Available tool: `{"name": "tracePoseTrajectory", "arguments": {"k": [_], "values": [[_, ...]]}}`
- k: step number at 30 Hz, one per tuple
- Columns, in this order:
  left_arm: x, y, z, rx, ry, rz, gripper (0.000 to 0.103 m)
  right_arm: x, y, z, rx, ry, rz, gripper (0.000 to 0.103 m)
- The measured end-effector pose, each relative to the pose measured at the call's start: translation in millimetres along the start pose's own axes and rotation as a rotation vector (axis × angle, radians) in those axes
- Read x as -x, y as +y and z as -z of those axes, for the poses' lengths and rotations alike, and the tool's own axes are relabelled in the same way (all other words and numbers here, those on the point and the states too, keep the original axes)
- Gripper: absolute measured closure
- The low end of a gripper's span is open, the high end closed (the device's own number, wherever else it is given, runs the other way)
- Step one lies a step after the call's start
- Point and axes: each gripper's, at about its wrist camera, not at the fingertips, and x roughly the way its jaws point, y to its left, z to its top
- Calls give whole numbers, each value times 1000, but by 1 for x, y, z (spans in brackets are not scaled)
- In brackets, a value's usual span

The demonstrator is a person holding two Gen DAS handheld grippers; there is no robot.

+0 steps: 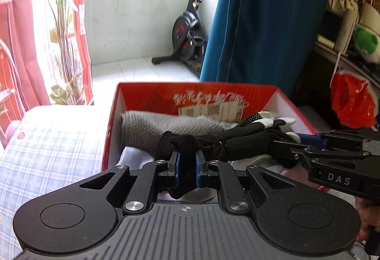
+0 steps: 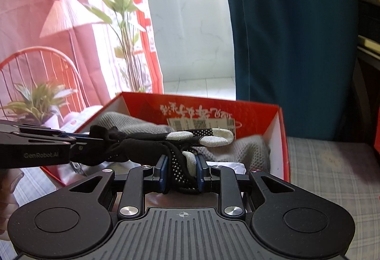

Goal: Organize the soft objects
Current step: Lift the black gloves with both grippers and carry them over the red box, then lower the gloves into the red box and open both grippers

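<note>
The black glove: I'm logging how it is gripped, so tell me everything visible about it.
The black glove is soft knit with white grip dots and pale grey fingertips. It hangs stretched above the open red box, over a grey knitted cloth. The left gripper pinches its cuff, and the right gripper pinches its finger end; other fingers jut free.

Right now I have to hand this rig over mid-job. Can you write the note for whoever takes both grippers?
Left gripper: shut on the cuff end of the black glove.
Right gripper: shut on the glove's finger end, by the white tips.
The glove hangs stretched between them, above the open red box.
Done: a gray knit cloth and something white under it already lie in the box.
Left: lower the glove into the box, open both grippers, withdraw. Any further items are out of view.
</note>
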Motion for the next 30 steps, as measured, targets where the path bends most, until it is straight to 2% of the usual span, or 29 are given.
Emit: {"name": "tracePoseTrajectory", "arguments": {"k": [9,11,13,14,16,17,19,21,22,25,27,30], "values": [[-21,1,5,-15,66,-16,89,-24,-6,7,-50,106,14,79],[-20,2,6,-16,58,-16,89,-24,-7,8,-69,110,12,79],[-13,0,5,-31,37,-25,84,-20,-6,6,-66,108,15,78],[-11,0,4,-39,29,-35,80,-18,-5,5,-65,101,17,74],[-4,0,2,-52,13,-48,57,-13,-5,2,-74,89,23,70],[0,1,2,-53,1,-49,50,-11,-5,1,-78,81,26,68],[9,1,0,-55,-20,-57,33,-6,-4,-3,-77,70,42,60],[17,1,-1,-64,-34,-69,24,2,-3,-5,-72,52,55,43],[21,0,-1,-68,-40,-77,17,5,-2,-7,-70,42,57,41],[34,-3,-2,-78,-67,-91,7,18,0,-11,-59,23,67,32],[44,-4,-3,-79,-79,-102,5,27,2,-14,-55,6,76,18],[58,-5,-4,-78,-96,-118,4,42,5,-17,-44,-21,88,8]]}}
